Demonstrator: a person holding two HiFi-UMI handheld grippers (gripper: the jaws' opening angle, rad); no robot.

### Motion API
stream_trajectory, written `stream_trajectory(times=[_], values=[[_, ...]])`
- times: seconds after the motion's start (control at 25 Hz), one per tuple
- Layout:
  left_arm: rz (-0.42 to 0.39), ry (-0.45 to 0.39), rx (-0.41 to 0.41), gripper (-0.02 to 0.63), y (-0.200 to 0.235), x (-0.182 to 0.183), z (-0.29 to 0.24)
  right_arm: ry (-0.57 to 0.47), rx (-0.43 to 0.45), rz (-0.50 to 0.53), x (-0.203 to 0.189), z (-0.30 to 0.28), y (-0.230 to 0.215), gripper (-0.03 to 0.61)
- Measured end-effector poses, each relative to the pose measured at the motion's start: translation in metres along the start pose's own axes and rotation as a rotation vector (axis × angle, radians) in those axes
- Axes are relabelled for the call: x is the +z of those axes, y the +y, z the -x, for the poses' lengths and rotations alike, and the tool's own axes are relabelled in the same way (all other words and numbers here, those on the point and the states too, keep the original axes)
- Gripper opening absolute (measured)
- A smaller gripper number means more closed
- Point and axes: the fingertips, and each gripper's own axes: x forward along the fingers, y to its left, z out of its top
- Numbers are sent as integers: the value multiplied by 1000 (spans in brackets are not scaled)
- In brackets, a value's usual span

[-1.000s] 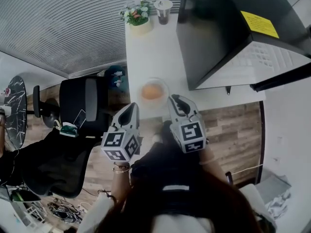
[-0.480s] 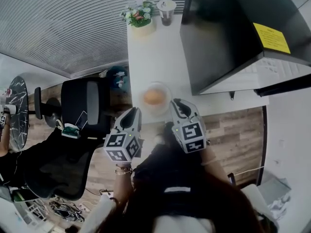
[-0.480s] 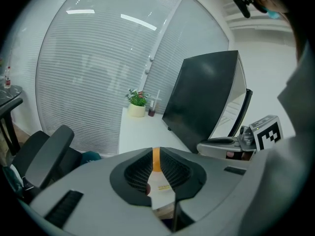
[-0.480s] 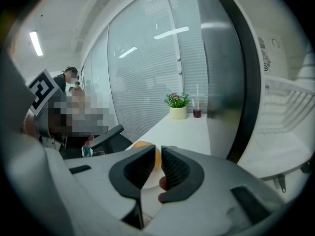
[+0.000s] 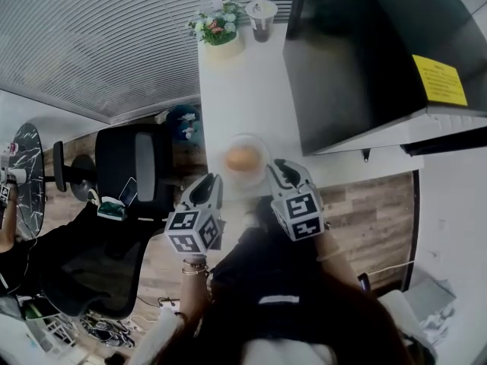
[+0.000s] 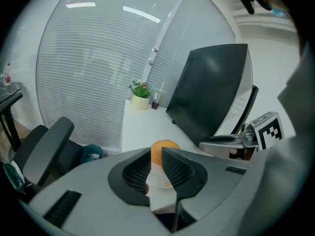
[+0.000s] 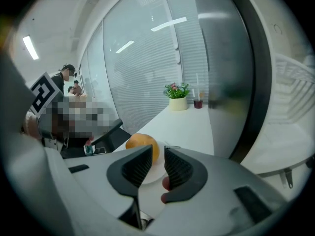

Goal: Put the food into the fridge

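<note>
An orange round bun (image 5: 243, 157) lies on a clear plate (image 5: 261, 147) near the front edge of the white table (image 5: 243, 90). My left gripper (image 5: 211, 181) sits at the plate's near left rim, my right gripper (image 5: 275, 166) at its near right rim. Both pairs of jaws have just been opening and stand a narrow gap apart. In the left gripper view the bun (image 6: 167, 144) and plate (image 6: 156, 181) show through the left gripper (image 6: 156, 151). The right gripper (image 7: 158, 149) frames the bun (image 7: 140, 142) and plate (image 7: 147, 178) likewise. Nothing is gripped.
A black fridge (image 5: 358, 52) with a yellow label (image 5: 440, 80) stands on the table's right, its door swung open. A potted plant (image 5: 217, 25) and a drink cup (image 5: 261, 14) stand at the far end. A black office chair (image 5: 133, 162) is left of the table.
Both grippers have come down and forward, closer to the plate's near rim. The bun and plate have stayed put on the table.
</note>
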Motion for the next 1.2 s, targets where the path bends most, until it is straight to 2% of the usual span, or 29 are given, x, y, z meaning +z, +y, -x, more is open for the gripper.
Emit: stream_trajectory(times=[1.2], values=[[51, 136, 20, 104, 23, -24, -38, 161, 22, -80, -38, -40, -17, 89]])
